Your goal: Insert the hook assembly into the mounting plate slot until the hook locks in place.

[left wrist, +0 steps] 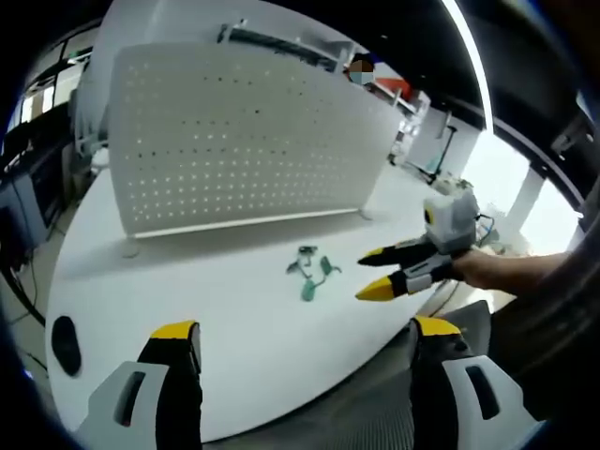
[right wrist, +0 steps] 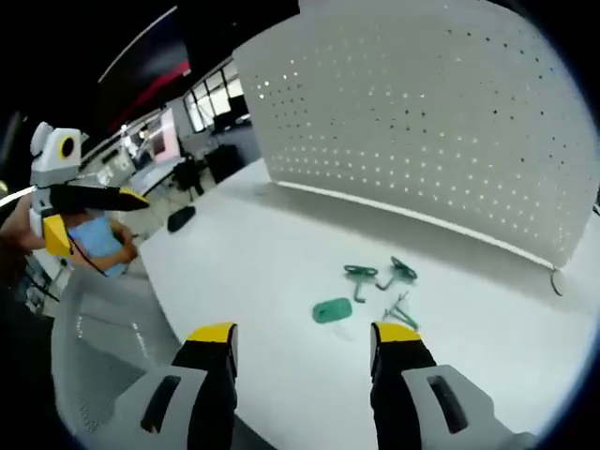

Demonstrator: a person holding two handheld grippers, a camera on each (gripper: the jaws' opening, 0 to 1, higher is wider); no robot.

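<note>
Nothing is inserted yet. The small green plastic hook parts (right wrist: pixel 361 286) lie loose at centre frame on the white round worktop (right wrist: pixel 234 281), below the white perforated mounting panel (right wrist: pixel 431 112). The left claw (left wrist: pixel 305 342) and right claw (right wrist: pixel 305 337) both gape empty.

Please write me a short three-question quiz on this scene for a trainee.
1. True or false: the green parts lie on the white table, in front of the perforated panel.
2. Multiple choice: the right gripper, as seen in the left gripper view, is (A) clamped on a hook, (B) hovering beside the green parts with nothing between its fingers, (C) pressed against the panel.
3. Fill in: the left gripper has its fingers ____ and holds nothing.

Key: 1 true; 2 B; 3 open.
</note>
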